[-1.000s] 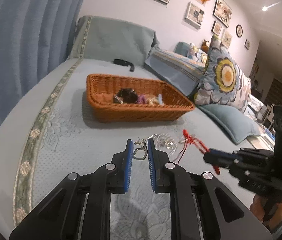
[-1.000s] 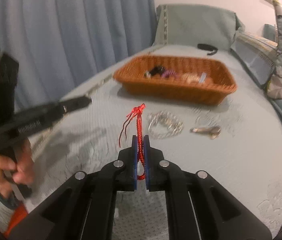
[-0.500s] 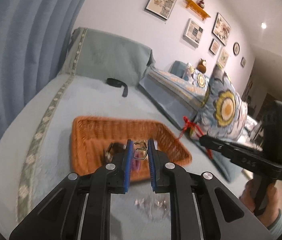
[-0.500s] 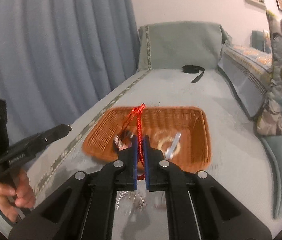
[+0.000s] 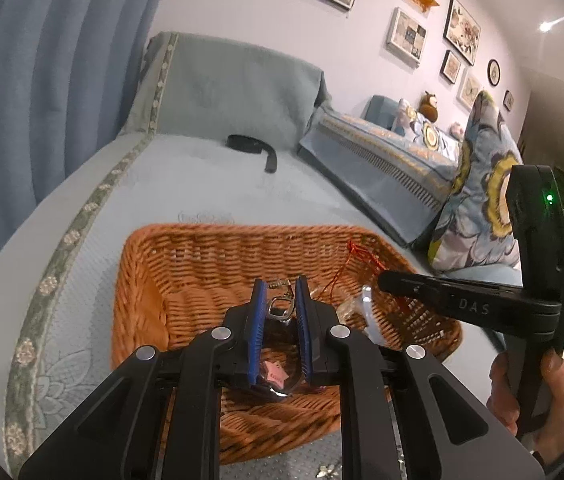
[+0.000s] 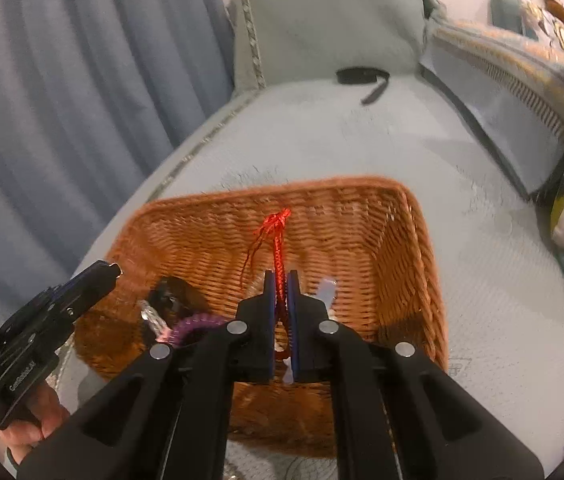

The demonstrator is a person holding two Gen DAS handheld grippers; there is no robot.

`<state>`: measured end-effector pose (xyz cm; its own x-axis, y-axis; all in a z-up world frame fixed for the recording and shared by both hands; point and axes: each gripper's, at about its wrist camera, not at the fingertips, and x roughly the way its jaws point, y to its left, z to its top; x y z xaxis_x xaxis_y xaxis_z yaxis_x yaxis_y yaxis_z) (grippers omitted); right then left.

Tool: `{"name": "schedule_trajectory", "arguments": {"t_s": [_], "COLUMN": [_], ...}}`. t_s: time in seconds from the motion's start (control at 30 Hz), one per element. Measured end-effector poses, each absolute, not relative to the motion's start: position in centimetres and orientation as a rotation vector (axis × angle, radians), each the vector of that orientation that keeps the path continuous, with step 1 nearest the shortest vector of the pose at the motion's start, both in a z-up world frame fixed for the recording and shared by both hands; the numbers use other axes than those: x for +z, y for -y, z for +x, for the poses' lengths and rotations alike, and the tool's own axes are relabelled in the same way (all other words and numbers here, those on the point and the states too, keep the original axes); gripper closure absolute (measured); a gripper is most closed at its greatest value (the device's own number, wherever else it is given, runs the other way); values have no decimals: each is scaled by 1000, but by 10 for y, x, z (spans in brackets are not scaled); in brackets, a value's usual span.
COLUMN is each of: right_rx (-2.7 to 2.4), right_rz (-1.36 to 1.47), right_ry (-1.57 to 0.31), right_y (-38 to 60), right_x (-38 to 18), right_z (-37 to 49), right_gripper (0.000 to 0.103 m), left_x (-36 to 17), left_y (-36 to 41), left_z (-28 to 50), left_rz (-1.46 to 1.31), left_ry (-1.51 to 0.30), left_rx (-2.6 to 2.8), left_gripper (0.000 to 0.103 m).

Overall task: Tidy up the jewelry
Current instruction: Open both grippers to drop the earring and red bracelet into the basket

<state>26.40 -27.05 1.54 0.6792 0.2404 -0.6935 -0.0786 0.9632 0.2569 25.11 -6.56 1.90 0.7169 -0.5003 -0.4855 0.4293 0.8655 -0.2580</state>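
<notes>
Both grippers hover over the orange wicker basket (image 5: 186,264) (image 6: 402,240) on the blue sofa seat. My left gripper (image 5: 280,286) is shut on a small silver clasp piece (image 5: 281,307), held above the basket's near half. My right gripper (image 6: 281,276) is shut on a red braided cord (image 6: 278,236) whose knotted end sticks up past the fingertips. In the left wrist view the right gripper (image 5: 380,280) comes in from the right with the red cord (image 5: 356,250) over the basket. The left gripper (image 6: 114,269) shows at the basket's left rim. A purple coil (image 6: 198,322), a dark piece (image 6: 172,296) and a pink star (image 5: 276,372) lie inside.
A black strap (image 5: 254,146) (image 6: 362,78) lies at the far end of the seat near the draped armrest. Blue curtains hang on the left. Flowered cushions (image 5: 486,184) and the sofa back stand on the right. A hand (image 5: 538,396) holds the right gripper's handle.
Both grippers have travelled forward from the open seat to above the basket, each still holding its piece. The silver chain and key on the seat have dropped out of view.
</notes>
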Motion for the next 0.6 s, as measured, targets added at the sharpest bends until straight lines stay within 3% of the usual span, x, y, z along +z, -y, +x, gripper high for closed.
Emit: {"name": "schedule_trajectory", "arguments": {"t_s": [0.27,0.3,0.33,0.4,0.47,0.6], "right_rx": [173,172,170,177,177,201], "right_rz": [213,219,229,247,253,270], "right_ry": [-847,-849,-851,-847,-828,-786], "right_y": [268,269,271,273,274,276], "right_x": [-1,-1,0,2,7,23], "right_z": [263,262,261,256,246,216], "right_gripper": [98,97,96,83,74,72], "left_x": [8,8,10,15,23,43], "left_y": [71,71,70,67,63,56], "left_z": [252,251,248,241,231,205], "left_rz": [-99,-99,-104,-116,-120,-121], "left_ry": [-594,-589,-585,-562,-544,-497], "left_rx": [-508,-509,-512,-518,-531,-548], "left_gripper": [89,83,70,61,61,59]}}
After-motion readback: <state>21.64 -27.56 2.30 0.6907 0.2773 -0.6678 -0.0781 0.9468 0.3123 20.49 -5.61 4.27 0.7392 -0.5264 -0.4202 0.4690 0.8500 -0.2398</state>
